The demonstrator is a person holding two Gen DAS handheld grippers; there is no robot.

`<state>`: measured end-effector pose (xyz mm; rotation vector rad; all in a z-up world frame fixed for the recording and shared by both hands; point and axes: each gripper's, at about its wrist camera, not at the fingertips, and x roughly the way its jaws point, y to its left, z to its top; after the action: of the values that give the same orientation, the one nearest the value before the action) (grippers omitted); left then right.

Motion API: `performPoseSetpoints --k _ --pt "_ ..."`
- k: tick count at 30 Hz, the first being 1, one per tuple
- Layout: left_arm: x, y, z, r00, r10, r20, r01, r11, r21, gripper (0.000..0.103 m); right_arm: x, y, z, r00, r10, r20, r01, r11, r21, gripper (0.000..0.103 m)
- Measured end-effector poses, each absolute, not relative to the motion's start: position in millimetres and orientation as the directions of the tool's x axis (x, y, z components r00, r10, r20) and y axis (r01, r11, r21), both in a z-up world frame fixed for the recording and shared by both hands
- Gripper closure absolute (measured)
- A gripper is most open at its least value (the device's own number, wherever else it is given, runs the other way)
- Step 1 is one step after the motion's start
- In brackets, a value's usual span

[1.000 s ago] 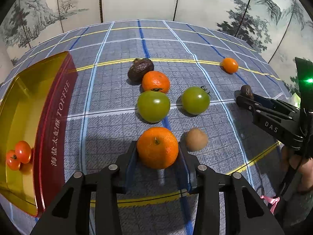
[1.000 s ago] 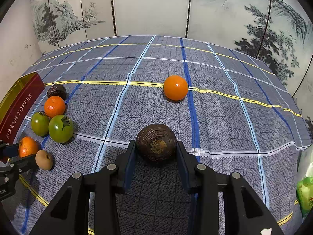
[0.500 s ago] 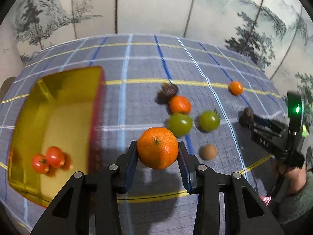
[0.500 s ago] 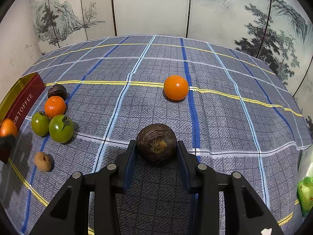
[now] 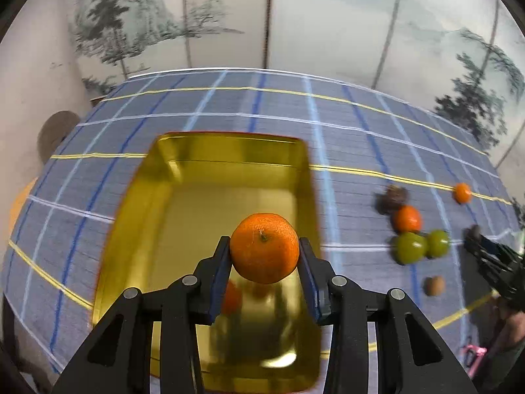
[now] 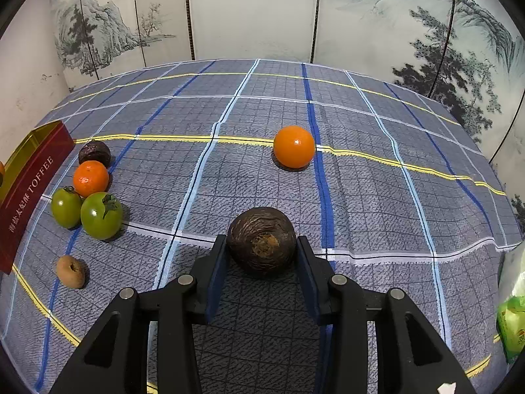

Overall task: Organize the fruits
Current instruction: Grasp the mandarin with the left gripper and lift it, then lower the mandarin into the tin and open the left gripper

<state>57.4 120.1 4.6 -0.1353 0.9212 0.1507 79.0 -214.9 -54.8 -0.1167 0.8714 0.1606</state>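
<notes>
My left gripper (image 5: 264,256) is shut on an orange tangerine (image 5: 264,243) and holds it in the air over the gold inside of the tin (image 5: 197,203). A red tomato (image 5: 231,297) in the tin peeks out behind the left finger. My right gripper (image 6: 262,252) is shut on a dark brown wrinkled fruit (image 6: 262,239) just above the checked cloth; the left wrist view shows this gripper (image 5: 492,259) at the far right. On the cloth lie a smooth orange (image 6: 294,146), a tangerine (image 6: 91,178), another dark fruit (image 6: 94,153), two green tomatoes (image 6: 101,215) and a small brown fruit (image 6: 70,271).
The tin's red side, lettered TOFFEE (image 6: 32,190), stands at the left edge of the right wrist view. A green packet (image 6: 512,325) lies at the table's right edge. A painted folding screen (image 6: 249,13) closes off the back of the table.
My left gripper has lifted the tangerine off the cloth and carried it left, from beside the loose fruits to above the tin. The right gripper and its dark fruit have stayed put.
</notes>
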Motion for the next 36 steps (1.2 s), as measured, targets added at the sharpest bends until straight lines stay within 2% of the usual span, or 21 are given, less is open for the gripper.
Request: performPoseSetpoints --k 8,36 --pt "65 162 -16 0.546 0.140 -0.826 -0.267 0.964 -0.014 0.062 79 -215 -55 0.632 0.095 -0.769 -0.187 0.982 -0.032 0.065" --pt "70 180 -51 0.460 0.150 -0.875 -0.287 0.958 0.013 0.062 78 -215 -55 0.632 0.096 -0.769 -0.188 0.982 -0.032 0.067"
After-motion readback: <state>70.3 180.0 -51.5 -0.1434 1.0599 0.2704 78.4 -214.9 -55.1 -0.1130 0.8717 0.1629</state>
